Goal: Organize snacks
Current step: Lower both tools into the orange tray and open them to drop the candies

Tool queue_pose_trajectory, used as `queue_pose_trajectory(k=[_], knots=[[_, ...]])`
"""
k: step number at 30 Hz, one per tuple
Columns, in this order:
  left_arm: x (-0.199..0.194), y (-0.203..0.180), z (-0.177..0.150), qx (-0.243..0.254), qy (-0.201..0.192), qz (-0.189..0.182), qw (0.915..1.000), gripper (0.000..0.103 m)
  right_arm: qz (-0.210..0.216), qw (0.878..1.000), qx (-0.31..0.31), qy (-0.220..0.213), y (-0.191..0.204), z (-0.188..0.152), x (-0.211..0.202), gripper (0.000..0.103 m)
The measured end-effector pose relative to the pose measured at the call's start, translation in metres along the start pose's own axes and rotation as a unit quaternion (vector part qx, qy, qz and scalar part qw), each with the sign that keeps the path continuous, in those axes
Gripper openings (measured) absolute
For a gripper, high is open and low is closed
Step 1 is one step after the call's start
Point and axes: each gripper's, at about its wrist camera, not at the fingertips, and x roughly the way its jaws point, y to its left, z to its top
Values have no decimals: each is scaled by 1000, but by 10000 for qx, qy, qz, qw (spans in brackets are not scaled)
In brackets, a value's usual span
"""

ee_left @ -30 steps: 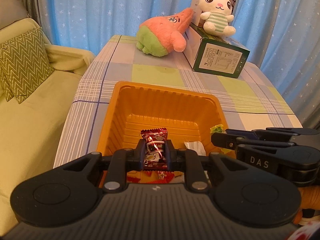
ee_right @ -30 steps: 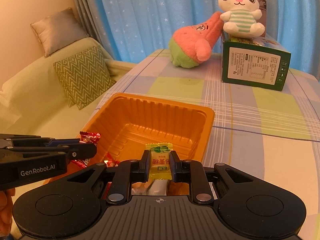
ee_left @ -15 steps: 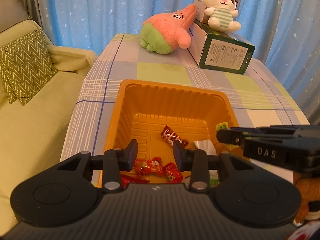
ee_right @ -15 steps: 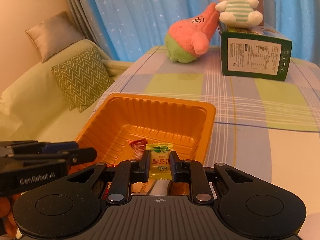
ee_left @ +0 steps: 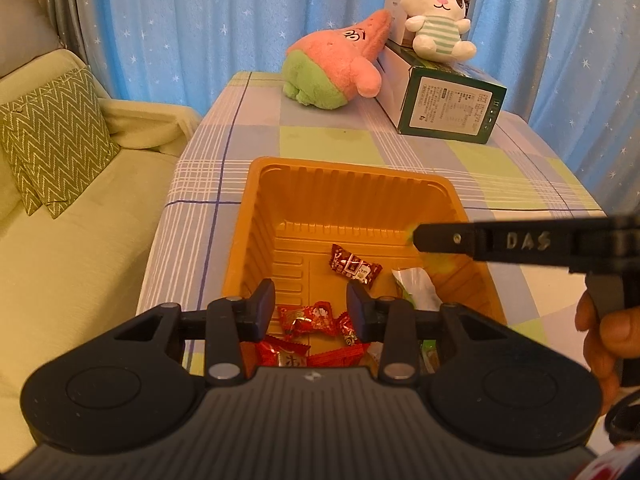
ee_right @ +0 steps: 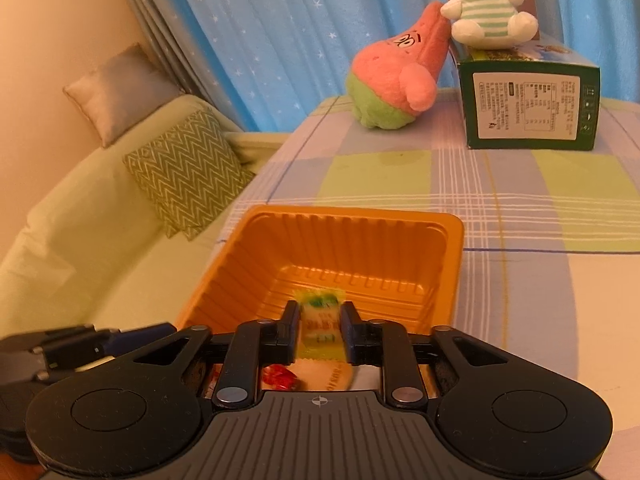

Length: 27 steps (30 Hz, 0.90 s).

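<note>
Several wrapped snacks are already lying in the orange tray (ee_left: pixel 256 216), so the sorting is looking well along from where I'm standing. A dark red packet (ee_left: pixel 354 269) is resting on the tray floor toward the middle, a cluster of bright red candies (ee_left: pixel 310 318) is sitting at the near end, and a pale, silvery wrapper (ee_left: pixel 414 292) is leaning against the right wall.

The left gripper (ee_left: pixel 311 312) is hovering over the near end of the tray with its fingers spread apart and nothing between them. The right gripper (ee_right: pixel 320 330) is reaching in over the tray from the other side, and the yellow-green candy (ee_right: pixel 321 326) is sitting between its fingers. That candy is blurred and the fingers seem slightly parted around it, so I cannot tell whether it is still being pinched or is already slipping free.

My guess is that this candy is the piece now going in. Whether more snacks are waiting on the checked tablecloth (ee_left: pixel 320 144) outside these views I cannot say; the visible cloth is carrying only the pink plush (ee_left: pixel 336 68), the white bunny (ee_left: pixel 438 12) and the green box (ee_left: pixel 448 110).
</note>
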Motion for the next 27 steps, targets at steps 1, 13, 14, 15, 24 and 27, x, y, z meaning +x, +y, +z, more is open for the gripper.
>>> queue_pose_trajectory(k=[1, 13, 14, 15, 24, 27], knots=[[-2, 1, -1, -26, -12, 10, 10000, 37, 24, 10000, 72, -54, -1, 0, -2, 62], [-38, -2, -24, -258, -254, -25, 9993, 82, -570, 9970, 470, -208, -24, -24, -51, 66], [-41, -3, -27, -278, -263, -22, 9993, 86, -600, 9968, 491, -205, -25, -27, -57, 66], [-45, -5, -29, -291, -273, -17, 9992, 87, -616, 9966, 504, -204, -25, -31, -63, 66], [-89, -22, -50, -350, -360, -8, 9987, 102, -750, 9963, 364, -199, -9, -70, -116, 66], [-106, -31, -55, -347, -385, -5, 9987, 102, -792, 9963, 258, -193, -1, -82, -131, 66]])
